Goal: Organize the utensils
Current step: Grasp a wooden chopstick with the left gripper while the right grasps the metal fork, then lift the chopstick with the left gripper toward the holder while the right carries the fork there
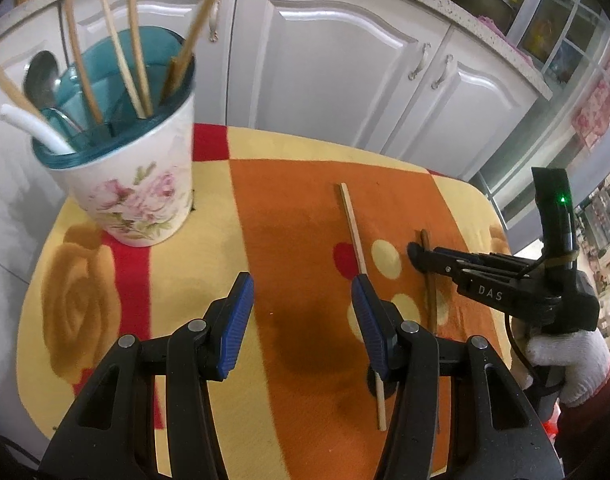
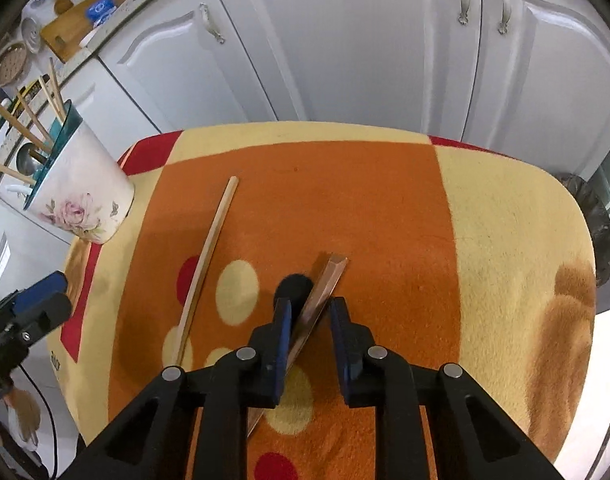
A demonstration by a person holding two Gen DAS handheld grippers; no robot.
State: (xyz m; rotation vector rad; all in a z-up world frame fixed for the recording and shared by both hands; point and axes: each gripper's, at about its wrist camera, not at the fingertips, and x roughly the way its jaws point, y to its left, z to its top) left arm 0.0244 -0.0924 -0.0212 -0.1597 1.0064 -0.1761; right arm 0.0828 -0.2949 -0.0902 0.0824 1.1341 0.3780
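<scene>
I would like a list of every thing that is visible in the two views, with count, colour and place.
floral holder: one, white with pink flowers and teal rim, far left of the table
chopsticks in the holder: several, light wood, standing upright
metal spoon: one, silver, in the holder
white utensil handle: one, white, in the holder
light chopstick: one, pale wood, lying on the cloth
dark chopstick: one, brown, lying between the right tongs
table cloth: one, orange, yellow, red
cabinets: white, behind the table
left tongs: black with blue pads, open
right tongs: nearly closed around the dark chopstick
gloved hand: one, white glove, holding the right tool
</scene>
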